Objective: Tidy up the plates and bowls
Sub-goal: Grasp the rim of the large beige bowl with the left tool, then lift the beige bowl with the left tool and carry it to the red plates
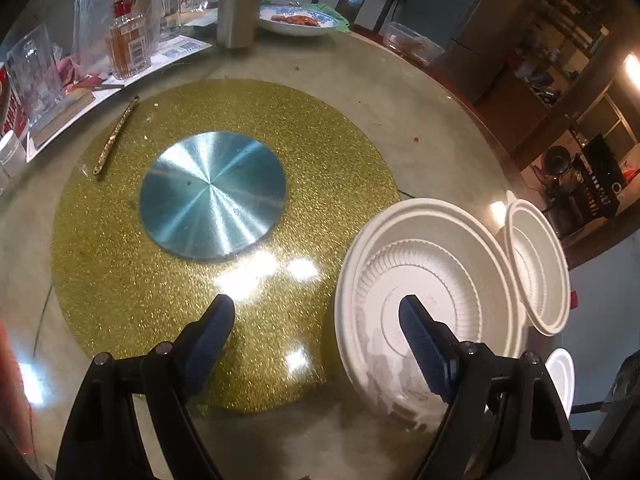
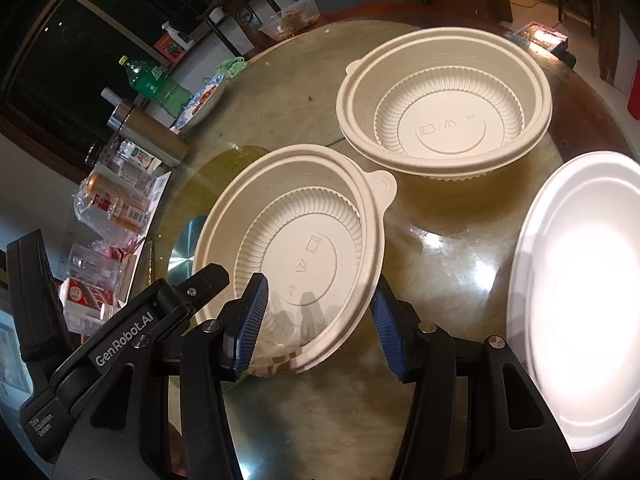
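Near bowl [image 2: 296, 248] sits by the table edge between the right gripper [image 2: 316, 320]'s spread, empty fingers. It looks light, thin and flexible, so pinching the rim beats the tab. Left gripper [image 1: 320, 344] is open too, one finger over that bowl. Only the right view shows the far bowl [image 2: 444, 104] and plate [image 2: 576, 292] fully; only the left shows the gold mat [image 1: 200, 240].
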Tool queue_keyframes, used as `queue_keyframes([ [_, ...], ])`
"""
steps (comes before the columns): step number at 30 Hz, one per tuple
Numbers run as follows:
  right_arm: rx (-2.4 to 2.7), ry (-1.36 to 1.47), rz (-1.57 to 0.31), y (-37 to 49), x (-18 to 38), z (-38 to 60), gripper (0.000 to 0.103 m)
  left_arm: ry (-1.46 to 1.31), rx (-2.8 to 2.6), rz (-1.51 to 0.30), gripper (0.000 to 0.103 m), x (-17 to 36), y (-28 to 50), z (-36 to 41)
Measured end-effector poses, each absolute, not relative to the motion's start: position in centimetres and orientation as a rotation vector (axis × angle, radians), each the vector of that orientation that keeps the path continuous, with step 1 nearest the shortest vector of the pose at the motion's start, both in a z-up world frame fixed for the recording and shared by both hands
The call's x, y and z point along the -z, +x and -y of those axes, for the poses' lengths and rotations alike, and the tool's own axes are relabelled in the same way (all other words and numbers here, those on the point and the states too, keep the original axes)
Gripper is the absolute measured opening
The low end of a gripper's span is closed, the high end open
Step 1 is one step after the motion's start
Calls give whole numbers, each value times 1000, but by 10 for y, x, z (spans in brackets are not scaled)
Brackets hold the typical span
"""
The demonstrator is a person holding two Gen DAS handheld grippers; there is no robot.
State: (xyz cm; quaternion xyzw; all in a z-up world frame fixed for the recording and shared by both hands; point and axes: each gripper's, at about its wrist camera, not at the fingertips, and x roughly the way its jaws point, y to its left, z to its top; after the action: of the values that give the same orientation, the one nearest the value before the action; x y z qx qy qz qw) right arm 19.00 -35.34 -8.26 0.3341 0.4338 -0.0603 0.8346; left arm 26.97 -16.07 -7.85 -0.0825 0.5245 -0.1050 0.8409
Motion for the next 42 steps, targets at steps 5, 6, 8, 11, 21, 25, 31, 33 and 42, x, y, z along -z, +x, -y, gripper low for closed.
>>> queue_keyframes([
  [5, 127, 706, -935, 194, 90, 352, 52, -147, 220, -1120, 64, 85, 272, 165],
  [6, 125, 705, -937, 194, 90, 352, 52, -144, 220, -1122, 61, 87, 274, 166],
  [8, 125, 697, -934, 194, 91, 351, 52, -139, 219, -1126, 59, 89, 275, 167],
  [11, 116, 683, -935, 196, 90, 348, 45, -112, 218, -1130, 43, 92, 276, 170],
  [21, 75, 630, -943, 197, 92, 335, 28, -35, 204, -1102, 16, 94, 270, 172],
  [25, 57, 624, -947, 195, 93, 330, 25, -20, 188, -1087, 16, 92, 263, 165],
  [31, 11, 578, -947, 185, 91, 308, 24, -22, 148, -1066, 17, 89, 243, 142],
  [33, -6, 558, -942, 181, 89, 299, 24, -25, 130, -1059, 17, 86, 236, 132],
  [42, -69, 498, -921, 161, 80, 259, 22, -19, 53, -1032, 17, 72, 207, 96],
])
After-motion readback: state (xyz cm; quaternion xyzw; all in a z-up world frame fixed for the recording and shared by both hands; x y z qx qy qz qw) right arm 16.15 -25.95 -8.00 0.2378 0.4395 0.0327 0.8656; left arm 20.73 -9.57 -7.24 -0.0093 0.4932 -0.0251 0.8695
